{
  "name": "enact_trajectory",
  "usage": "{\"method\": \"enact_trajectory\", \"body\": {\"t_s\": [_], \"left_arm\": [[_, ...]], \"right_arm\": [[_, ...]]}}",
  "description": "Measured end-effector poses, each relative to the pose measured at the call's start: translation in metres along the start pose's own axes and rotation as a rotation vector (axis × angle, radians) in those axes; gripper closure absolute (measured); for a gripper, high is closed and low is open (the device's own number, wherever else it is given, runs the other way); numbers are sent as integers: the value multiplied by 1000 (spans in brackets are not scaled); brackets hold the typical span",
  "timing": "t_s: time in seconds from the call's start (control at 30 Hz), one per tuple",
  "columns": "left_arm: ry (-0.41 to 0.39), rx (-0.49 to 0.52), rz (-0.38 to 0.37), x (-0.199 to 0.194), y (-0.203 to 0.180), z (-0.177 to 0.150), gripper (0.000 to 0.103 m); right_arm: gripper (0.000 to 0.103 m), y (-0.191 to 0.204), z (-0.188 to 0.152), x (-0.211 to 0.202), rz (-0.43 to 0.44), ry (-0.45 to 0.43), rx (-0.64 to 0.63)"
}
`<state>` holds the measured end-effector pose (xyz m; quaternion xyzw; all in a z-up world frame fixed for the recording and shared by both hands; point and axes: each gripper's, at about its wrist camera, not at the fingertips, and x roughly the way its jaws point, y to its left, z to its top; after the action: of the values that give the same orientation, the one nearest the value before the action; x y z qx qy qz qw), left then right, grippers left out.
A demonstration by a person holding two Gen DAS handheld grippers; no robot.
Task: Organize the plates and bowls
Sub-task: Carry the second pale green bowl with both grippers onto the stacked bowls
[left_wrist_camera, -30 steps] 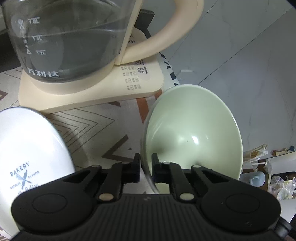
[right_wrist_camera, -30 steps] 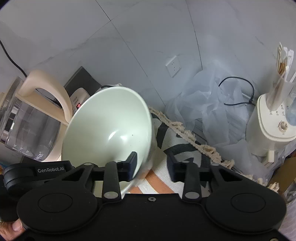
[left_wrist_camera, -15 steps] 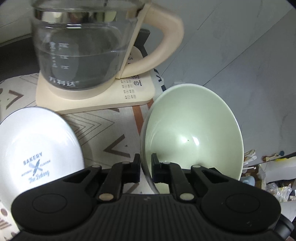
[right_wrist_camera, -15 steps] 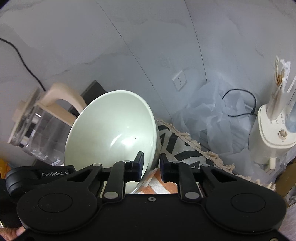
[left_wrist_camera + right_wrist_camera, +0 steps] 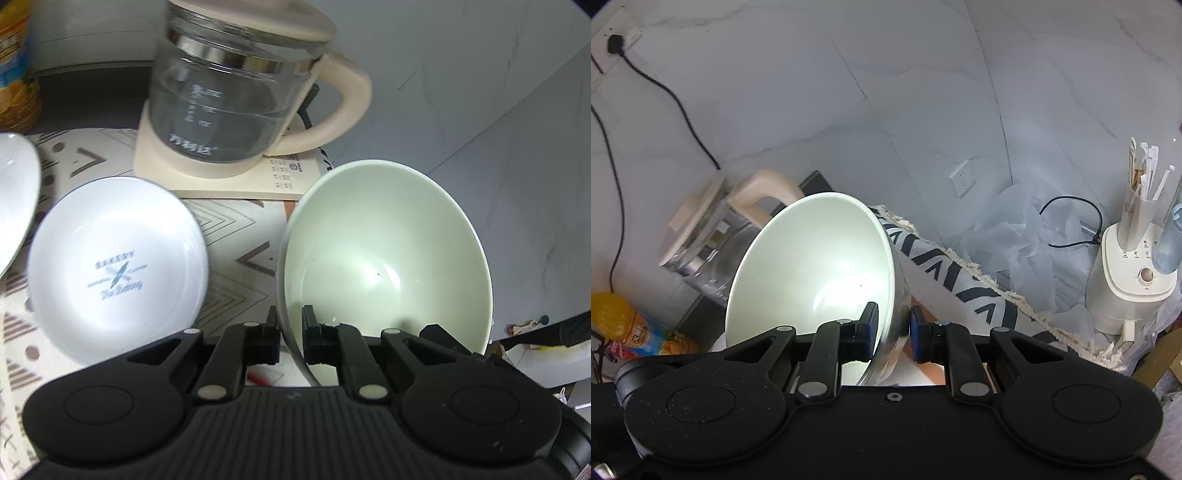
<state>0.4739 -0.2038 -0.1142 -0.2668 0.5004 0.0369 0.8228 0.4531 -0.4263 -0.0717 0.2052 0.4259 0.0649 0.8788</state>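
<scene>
Bowl (image 5: 384, 258), pale green, hangs tilted right of the kettle (image 5: 236, 99), both grippers (image 5: 290, 325) (image 5: 894, 328) clamped on its rim; keep them level, lowering toward the white plate (image 5: 118, 273).

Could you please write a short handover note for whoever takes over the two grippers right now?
Left gripper: shut on the rim of the green bowl.
Right gripper: shut on the same bowl's opposite rim; the bowl is held tilted above the patterned mat.
White bakery plate lies on the mat left of the bowl, in front of the glass kettle; another white dish is at the far left edge.
Done: bowl picked up.
Left: set the bowl down and stack the dishes.
</scene>
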Motion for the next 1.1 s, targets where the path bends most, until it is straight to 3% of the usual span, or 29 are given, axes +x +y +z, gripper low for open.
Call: {"method": "enact_trajectory", "body": {"t_s": [0.53, 0.67, 1.1], "left_arm": [[-72, -47, 30, -71, 17, -42, 94], [-94, -6, 47, -79, 15, -54, 93], [-94, -41, 62, -100, 36, -86, 93]], "right_arm": [[85, 20, -30, -55, 57, -15, -80], [85, 18, -39, -64, 69, -8, -92], [84, 20, -67, -82, 100, 16, -186]]}}
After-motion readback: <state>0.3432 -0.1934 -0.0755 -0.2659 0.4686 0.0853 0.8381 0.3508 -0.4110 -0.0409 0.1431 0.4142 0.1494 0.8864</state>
